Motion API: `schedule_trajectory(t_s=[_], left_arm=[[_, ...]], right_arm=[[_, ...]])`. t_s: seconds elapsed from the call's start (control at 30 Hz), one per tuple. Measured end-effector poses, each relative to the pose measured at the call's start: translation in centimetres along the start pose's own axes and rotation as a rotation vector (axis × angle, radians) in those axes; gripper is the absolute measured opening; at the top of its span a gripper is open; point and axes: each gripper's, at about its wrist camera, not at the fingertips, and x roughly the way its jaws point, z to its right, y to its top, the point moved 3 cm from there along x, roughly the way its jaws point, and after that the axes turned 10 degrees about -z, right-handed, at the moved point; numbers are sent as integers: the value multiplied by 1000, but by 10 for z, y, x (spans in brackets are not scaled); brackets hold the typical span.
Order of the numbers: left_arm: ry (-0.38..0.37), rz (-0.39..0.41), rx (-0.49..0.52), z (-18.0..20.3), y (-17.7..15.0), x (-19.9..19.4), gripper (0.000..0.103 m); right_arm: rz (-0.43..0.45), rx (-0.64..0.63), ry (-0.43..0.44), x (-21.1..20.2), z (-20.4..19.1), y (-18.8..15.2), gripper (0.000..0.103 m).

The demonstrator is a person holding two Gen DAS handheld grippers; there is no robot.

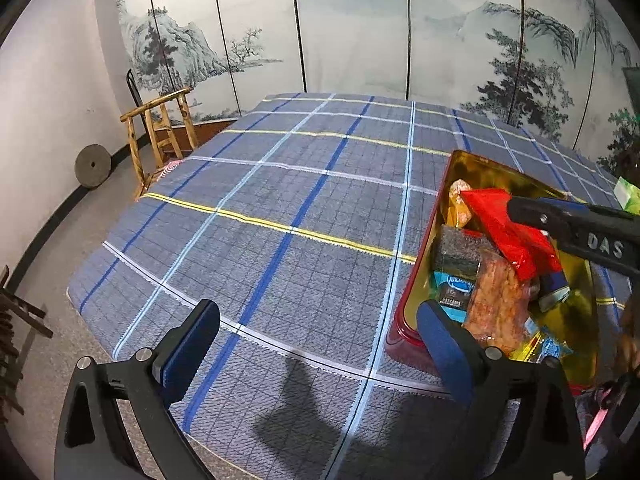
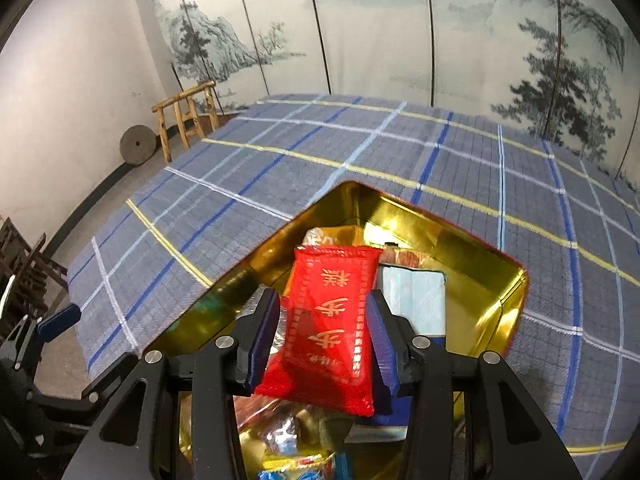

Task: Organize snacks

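On the plaid tablecloth [image 1: 280, 208] sits a gold-lined tin [image 2: 472, 248] crowded with wrapped snacks. Left of the tin, the left gripper [image 1: 316, 344] hangs with jaws spread wide and empty. Above the tin, the right gripper [image 2: 324, 332] pinches a red snack packet [image 2: 332, 320].

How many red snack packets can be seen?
1. The red packet is held between the pads of the right hand-held gripper, above the gold tin. Other red packets may be hidden under the snacks inside.
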Motion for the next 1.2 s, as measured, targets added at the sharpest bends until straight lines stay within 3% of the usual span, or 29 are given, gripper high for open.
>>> schedule_trajectory(t_s=[0.13, 0.3, 0.6, 0.77, 0.87, 1.2], left_arm=[[-4, 20, -6, -1, 0, -10, 99], [10, 63, 13, 4, -1, -27, 100], [21, 187, 40, 13, -3, -77, 102], [5, 243, -5, 9, -4, -107, 102], [-29, 279, -33, 3, -3, -127, 102], [-18, 440, -8, 11, -9, -201, 102]], right_arm=[[59, -31, -22, -21, -10, -10, 52], [157, -59, -66, -56, -22, -29, 69], [321, -82, -170, -118, -32, -60, 89], [393, -72, -229, -147, -28, -75, 93], [415, -66, -231, -162, -25, -83, 95], [469, -66, -206, -199, -24, -99, 95]])
